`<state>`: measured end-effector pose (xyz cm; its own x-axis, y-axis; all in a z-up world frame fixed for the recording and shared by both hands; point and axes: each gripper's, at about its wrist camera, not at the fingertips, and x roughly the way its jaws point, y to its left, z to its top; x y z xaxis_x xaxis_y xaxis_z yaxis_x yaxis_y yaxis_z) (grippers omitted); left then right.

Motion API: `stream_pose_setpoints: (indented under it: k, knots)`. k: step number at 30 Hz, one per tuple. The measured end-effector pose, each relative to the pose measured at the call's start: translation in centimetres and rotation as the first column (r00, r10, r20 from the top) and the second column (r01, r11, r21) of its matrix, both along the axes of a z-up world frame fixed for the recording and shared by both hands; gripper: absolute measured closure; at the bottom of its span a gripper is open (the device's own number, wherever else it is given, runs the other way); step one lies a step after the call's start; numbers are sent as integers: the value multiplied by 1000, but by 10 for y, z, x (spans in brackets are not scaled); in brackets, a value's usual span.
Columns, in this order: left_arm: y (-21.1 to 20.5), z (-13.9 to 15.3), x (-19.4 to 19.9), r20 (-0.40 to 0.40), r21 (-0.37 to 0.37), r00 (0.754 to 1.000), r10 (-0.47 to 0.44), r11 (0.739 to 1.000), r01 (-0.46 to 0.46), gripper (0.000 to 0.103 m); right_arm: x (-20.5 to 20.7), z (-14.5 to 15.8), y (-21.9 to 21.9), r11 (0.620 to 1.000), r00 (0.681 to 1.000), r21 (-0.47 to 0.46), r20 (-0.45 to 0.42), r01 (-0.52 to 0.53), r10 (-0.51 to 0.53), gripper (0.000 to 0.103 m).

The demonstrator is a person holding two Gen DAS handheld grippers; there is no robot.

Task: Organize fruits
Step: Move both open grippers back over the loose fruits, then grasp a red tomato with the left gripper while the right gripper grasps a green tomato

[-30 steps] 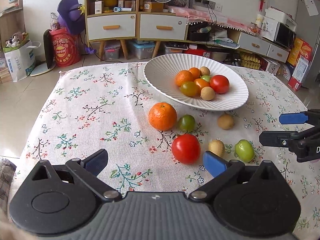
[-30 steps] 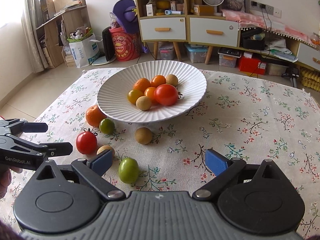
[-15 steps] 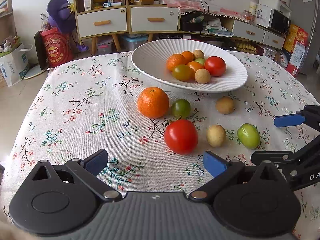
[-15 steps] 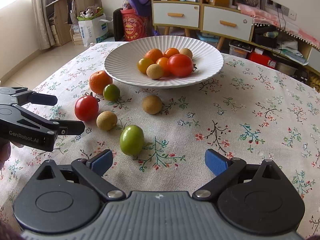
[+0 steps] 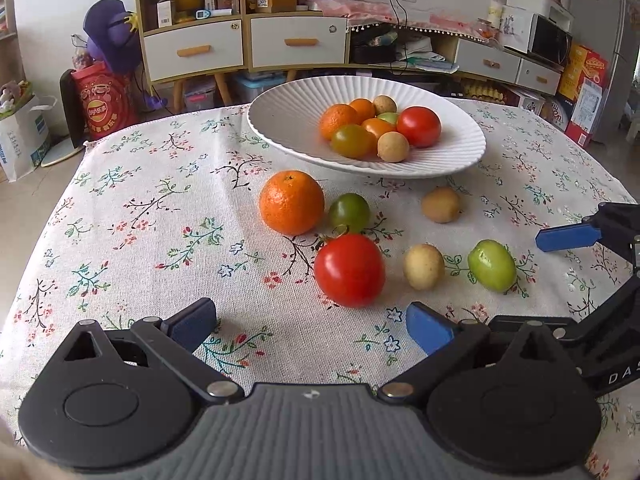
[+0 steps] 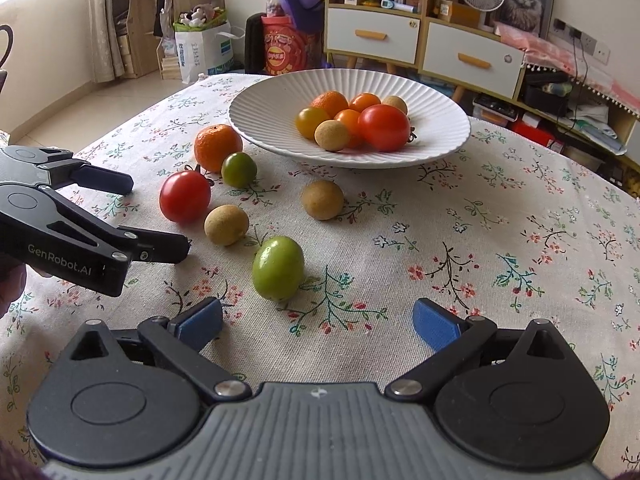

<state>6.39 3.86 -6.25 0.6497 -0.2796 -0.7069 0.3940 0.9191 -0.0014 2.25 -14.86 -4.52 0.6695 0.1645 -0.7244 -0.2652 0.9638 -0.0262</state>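
A white ribbed plate [image 5: 288, 120] [image 6: 264, 120] holds several fruits at the back of the table. Loose on the floral cloth lie an orange [image 5: 291, 202] [image 6: 218, 147], a dark green tomato [image 5: 349, 212] [image 6: 239, 169], a red tomato [image 5: 349, 270] [image 6: 185, 196], two tan round fruits [image 5: 423, 266] [image 5: 440, 204] and a light green fruit [image 5: 492, 265] [image 6: 277, 268]. My left gripper [image 5: 312, 326] [image 6: 156, 216] is open, with the red tomato just ahead of its fingers. My right gripper [image 6: 318, 324] is open too, the light green fruit close in front of its left finger.
The table's cloth [image 5: 160, 240] falls away at the left and far edges. Behind stand cabinets with drawers [image 5: 248, 44], a red tub [image 5: 106, 100] and bags on the floor. Bare cloth lies to the right of the plate [image 6: 540, 220].
Both grippers have moved forward and lower towards the loose fruits, which now appear larger. The fruits have not moved. Both stay open.
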Motion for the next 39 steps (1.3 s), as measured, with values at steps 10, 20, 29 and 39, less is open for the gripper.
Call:
stream_pose_setpoints:
  k: [10,20,29,39]
  knots:
    - [-3,7,7,-20,-61,1000,2,998,-3,23,0,6,11,999,999,-15,-8,-45,45,24]
    - [-12,9,10,-30,-79,999,-20,997,18,52,4,10,12,999,1000,-12,-5,-30,30,48]
    - [-15,11,12,-26,-69,999,-22,997,21,74,8,13,15,999,999,4,-14,-42,42,78]
    - [-15,12,11,-27,-76,1000,-12,997,10,75,10,15,13,998,999,44,-27,-37,38,79]
